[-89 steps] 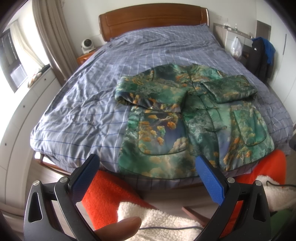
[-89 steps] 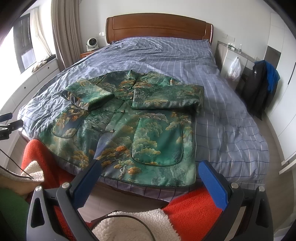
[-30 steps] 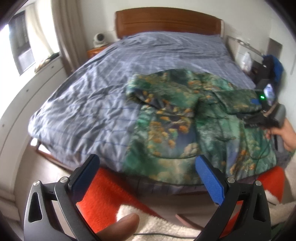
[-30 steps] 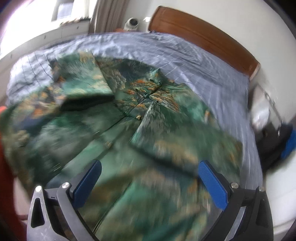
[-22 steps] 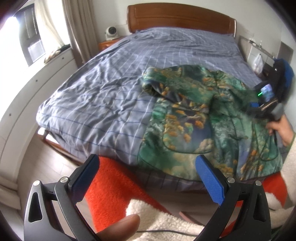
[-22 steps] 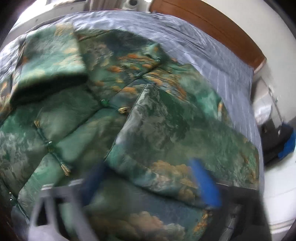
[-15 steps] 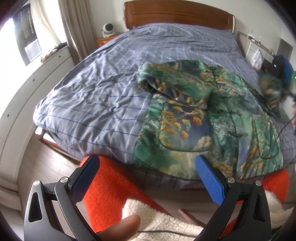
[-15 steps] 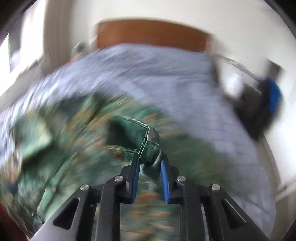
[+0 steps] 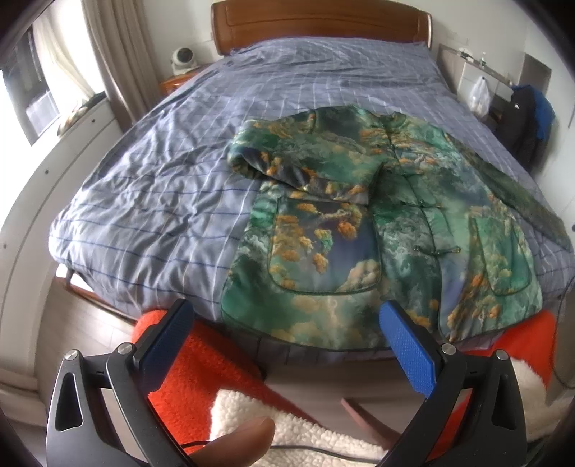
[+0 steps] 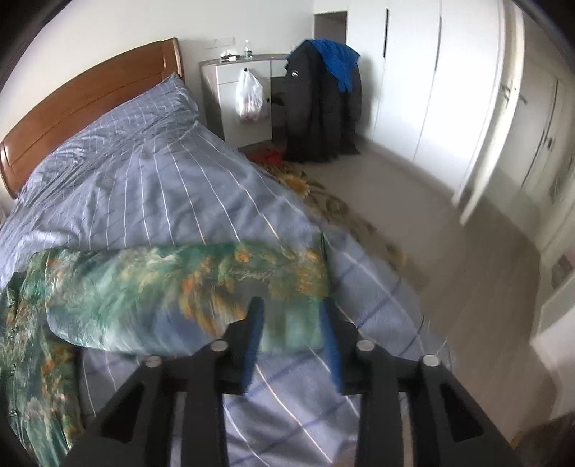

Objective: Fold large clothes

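Presently the jacket (image 9: 377, 215) lies face-up on the bed (image 9: 172, 186), hem toward the foot edge and collar toward the headboard (image 9: 320, 18), so its long axis runs foot-to-head.

Left side: one sleeve (image 9: 302, 161) is folded across the chest. The left gripper (image 9: 284, 337) hangs off the foot of the bed, just short of the hem, jaws spread wide and holding nothing.

Right side: the other sleeve (image 10: 187, 287) extends outward toward the right edge of the bed, roughly crosswise to the body's axis. Its cuff end lies between the fingers of the right gripper (image 10: 291, 319). The jaws stand narrow — partly apart, not pinched flat. The frame is blurred, so whether they grip the cloth or merely straddle it cannot be told.

Judged relation for the next move: the cuff sits directly at the right jaws, with the sleeve running away to the left toward the jacket body. The right hand is therefore the nearer one — any fold of this sleeve would travel along the sleeve's own axis, inward over the front panel. The left gripper is well apart from that sleeve and better placed for the hem.
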